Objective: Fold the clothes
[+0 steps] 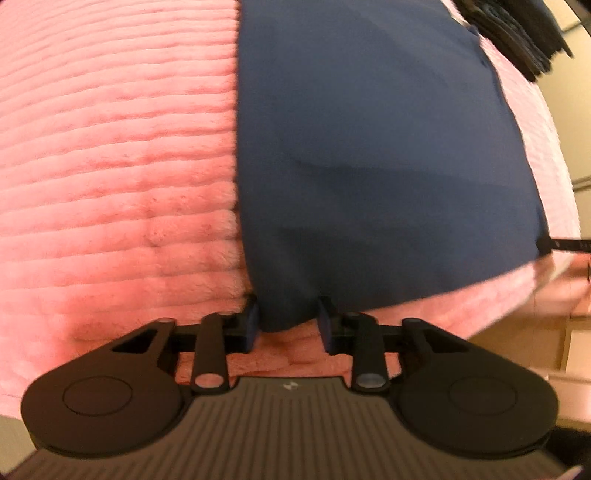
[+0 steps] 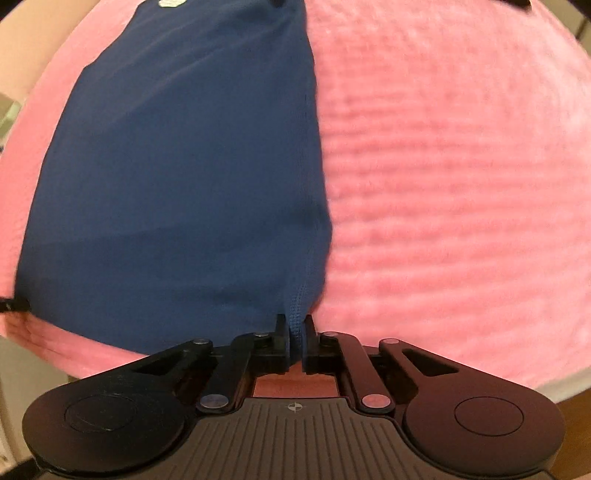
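Observation:
A navy blue garment lies flat on a pink ribbed plush blanket. My left gripper points down at its near corner. The jaws stand apart, with that corner in the gap between them. In the right wrist view the same garment fills the left half. My right gripper is shut on its stitched hem corner, with the fabric pinched between the pads. The right gripper's black tip shows at the garment's other near corner in the left wrist view. The left one's tip shows at the far left in the right wrist view.
The pink blanket stretches wide on both sides of the garment. A pile of dark clothes lies at the far right end. Beyond the blanket's right edge there is a pale floor and a cardboard box.

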Demonstrator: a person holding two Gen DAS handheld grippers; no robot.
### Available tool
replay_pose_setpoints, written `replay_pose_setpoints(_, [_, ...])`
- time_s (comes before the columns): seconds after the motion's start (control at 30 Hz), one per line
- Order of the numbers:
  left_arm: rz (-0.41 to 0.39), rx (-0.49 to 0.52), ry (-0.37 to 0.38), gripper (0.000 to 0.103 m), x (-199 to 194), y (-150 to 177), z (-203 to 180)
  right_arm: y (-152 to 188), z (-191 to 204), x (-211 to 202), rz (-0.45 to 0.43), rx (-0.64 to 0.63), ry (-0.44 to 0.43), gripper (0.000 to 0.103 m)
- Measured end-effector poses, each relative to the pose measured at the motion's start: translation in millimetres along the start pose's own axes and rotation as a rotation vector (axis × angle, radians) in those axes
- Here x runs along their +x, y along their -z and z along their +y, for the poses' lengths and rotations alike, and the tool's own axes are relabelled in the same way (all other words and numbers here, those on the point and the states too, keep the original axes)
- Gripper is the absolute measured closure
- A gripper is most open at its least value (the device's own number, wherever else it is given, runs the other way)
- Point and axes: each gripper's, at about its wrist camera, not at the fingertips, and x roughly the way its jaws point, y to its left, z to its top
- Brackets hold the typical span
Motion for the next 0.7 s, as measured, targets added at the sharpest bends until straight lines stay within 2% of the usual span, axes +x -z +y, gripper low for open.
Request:
replay_pose_setpoints(0.03, [-0.004, -0.006, 0.002, 0.101, -3, -1, 0, -2, 1, -6, 0.001, -0.016, 0.009, 0.1])
replay_pose_setpoints(0.17, [-0.028, -0.018, 0.033, 0.102, -27, -3, 0, -1, 13, -38, 0.022, -0.087, 0.044, 0.101])
replay_pose_setpoints(0.27, [-0.041, -0.007, 0.064, 0.103, -51, 6, -4, 17, 11, -53, 0.041, -0.056, 0.051, 0.102])
replay_pose_setpoints(0.37, [-0.058, -0.032, 0.094, 0.103, -67, 20, -5, 35, 5, -50, 0.051, -0.02, 0.075, 0.102])
replay_pose_setpoints(0.53, [-0.006, -0.038, 0.095, 0.103, -40, 44, -3, 42, 3, -18, 0.066, 0.034, 0.061, 0.101])
replay_pose_setpoints(0.63, [0.023, -0.035, 0.078, 0.102, -25, 38, 0, 39, -2, -12, 0.068, 0.073, 0.086, 0.1])
replay_pose_setpoints(0.7, [0.059, -0.027, 0.061, 0.102, -19, 34, 1, 36, 0, -17, 0.064, 0.088, 0.12, 0.064])
